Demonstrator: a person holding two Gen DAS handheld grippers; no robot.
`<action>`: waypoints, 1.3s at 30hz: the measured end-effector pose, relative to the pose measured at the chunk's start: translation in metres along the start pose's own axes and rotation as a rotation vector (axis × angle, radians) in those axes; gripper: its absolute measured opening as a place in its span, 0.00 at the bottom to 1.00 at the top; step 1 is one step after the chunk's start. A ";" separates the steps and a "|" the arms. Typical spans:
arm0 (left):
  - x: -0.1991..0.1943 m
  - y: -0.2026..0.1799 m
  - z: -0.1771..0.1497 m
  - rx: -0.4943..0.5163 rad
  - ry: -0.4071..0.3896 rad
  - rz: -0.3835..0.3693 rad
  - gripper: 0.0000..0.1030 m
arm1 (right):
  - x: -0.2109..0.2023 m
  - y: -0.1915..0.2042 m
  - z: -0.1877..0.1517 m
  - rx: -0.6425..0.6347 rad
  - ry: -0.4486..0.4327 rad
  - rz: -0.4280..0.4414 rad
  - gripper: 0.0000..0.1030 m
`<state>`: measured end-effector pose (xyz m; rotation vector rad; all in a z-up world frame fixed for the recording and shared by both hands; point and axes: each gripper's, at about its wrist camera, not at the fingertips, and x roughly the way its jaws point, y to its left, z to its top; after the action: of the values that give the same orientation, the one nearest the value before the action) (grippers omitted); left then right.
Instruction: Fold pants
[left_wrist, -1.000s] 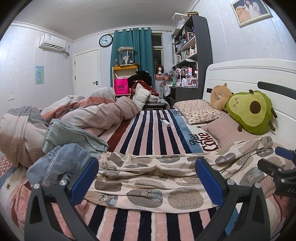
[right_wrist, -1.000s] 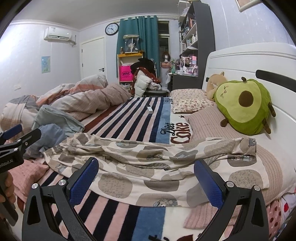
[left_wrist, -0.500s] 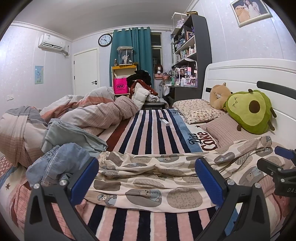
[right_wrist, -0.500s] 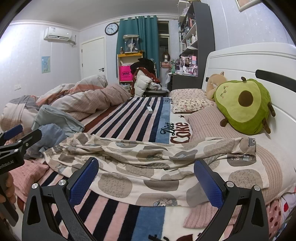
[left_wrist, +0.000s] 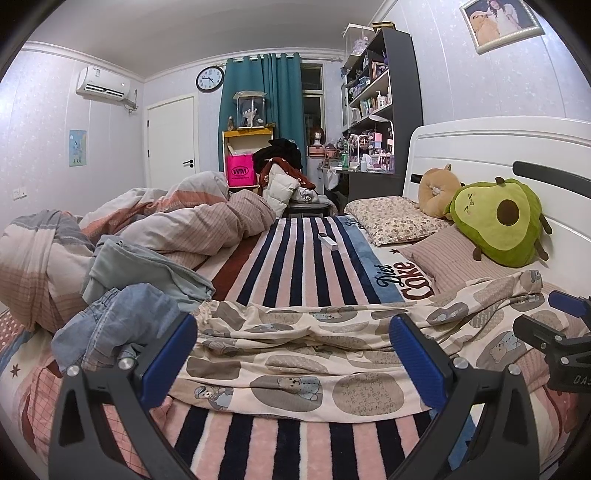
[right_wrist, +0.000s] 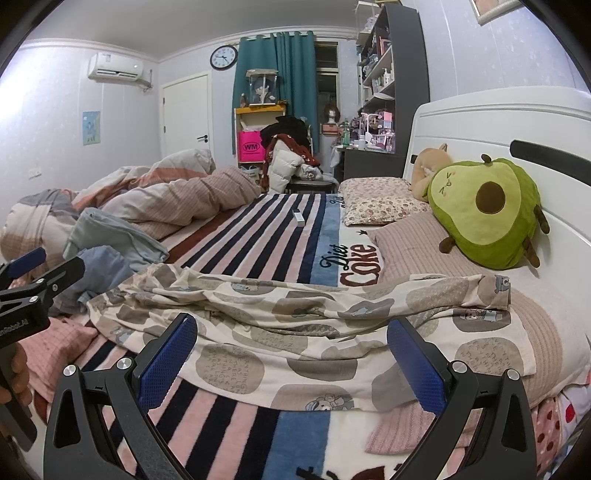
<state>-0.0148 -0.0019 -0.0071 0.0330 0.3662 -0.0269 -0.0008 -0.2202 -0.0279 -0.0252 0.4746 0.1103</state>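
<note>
Nearest the cameras: left claw (left_wrist: 291, 354) and right claw (right_wrist: 291, 354) both spread wide, gripping nothing | on the bed (left_wrist: 314, 266): bear-print pants (left_wrist: 332, 354) lie rumpled across the striped blanket | beyond: avocado plush (right_wrist: 484, 214) against the headboard.

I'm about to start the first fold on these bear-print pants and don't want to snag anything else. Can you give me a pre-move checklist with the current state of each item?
1. Left gripper jaws apart, nothing held: ok.
2. Right gripper jaws apart, nothing held: ok.
3. Bear-print pants spread lengthwise across the striped blanket: ok, though wrinkled along the middle.
4. Pants clear of other laundry: not ok; the denim pile sits right against the waistband end.
5. Leg end free: not ok; it runs up onto the striped pillow.
6. Both legs stacked evenly: cannot tell.
</note>
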 end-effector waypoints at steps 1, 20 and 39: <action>0.000 -0.001 0.000 -0.001 0.003 0.000 0.99 | 0.000 0.000 0.000 0.001 0.000 -0.001 1.00; 0.057 0.039 -0.026 -0.078 0.164 -0.032 0.99 | 0.019 -0.071 -0.028 0.106 0.060 -0.013 0.99; 0.179 0.082 -0.133 -0.350 0.499 -0.105 0.98 | 0.065 -0.194 -0.087 0.299 0.200 -0.164 0.69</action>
<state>0.1074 0.0818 -0.1936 -0.3317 0.8663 -0.0579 0.0385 -0.4104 -0.1350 0.2197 0.6824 -0.1264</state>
